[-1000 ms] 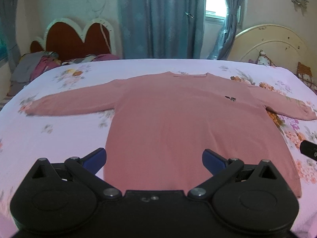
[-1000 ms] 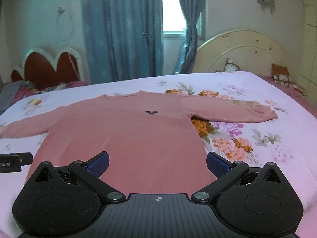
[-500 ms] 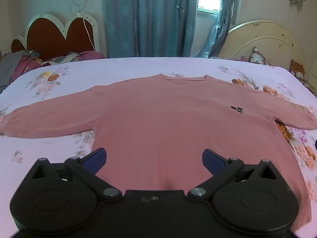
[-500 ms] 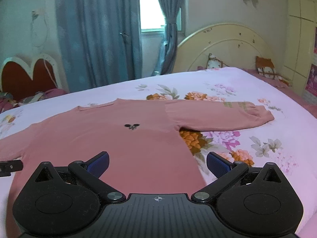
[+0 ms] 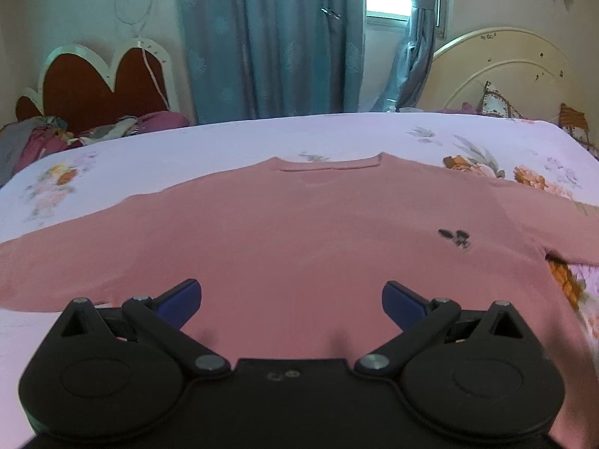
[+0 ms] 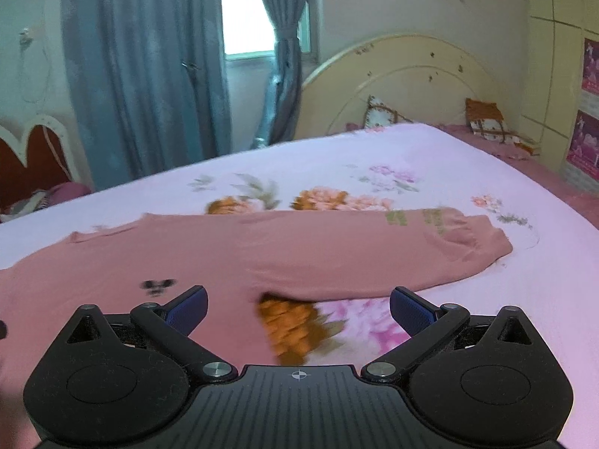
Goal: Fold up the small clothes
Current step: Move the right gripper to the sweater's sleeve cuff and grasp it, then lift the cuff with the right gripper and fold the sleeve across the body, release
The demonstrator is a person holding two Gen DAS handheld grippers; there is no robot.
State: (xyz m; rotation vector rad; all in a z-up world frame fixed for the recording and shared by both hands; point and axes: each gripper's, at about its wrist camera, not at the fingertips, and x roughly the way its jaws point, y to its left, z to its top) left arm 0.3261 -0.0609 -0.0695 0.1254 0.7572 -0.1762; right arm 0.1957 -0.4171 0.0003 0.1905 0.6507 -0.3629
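1. a pink long-sleeved top (image 5: 284,232) lies flat and face up on a bed sheet (image 5: 157,164) printed with flowers, its neckline at 12 o'clock in the left wrist view and its body filling the middle of that view.
2. a small dark motif (image 5: 455,236) sits on the chest of the top, at about 2 o'clock from the left gripper.
3. the left gripper (image 5: 291,299) is released, its blue-tipped jaws spread wide with nothing between them, above the lower body of the top; contact with the cloth cannot be told.
4. the right gripper (image 6: 298,308) is also released, jaws wide apart and empty, over the spot where the sleeve meets the body, with an orange flower print (image 6: 288,321) of the sheet showing between the jaws.
5. the right sleeve (image 6: 374,258) stretches out toward 2 o'clock in the right wrist view, flat on the sheet, its cuff (image 6: 483,239) at the far end and green stripes just short of the cuff.
6. at 12 o'clock beyond the bed hang blue curtains (image 5: 269,37); a cream rounded headboard (image 6: 404,82) stands at 1 o'clock and a red scalloped headboard (image 5: 93,82) at 10 o'clock with a pile of clothes (image 5: 45,134) before it.
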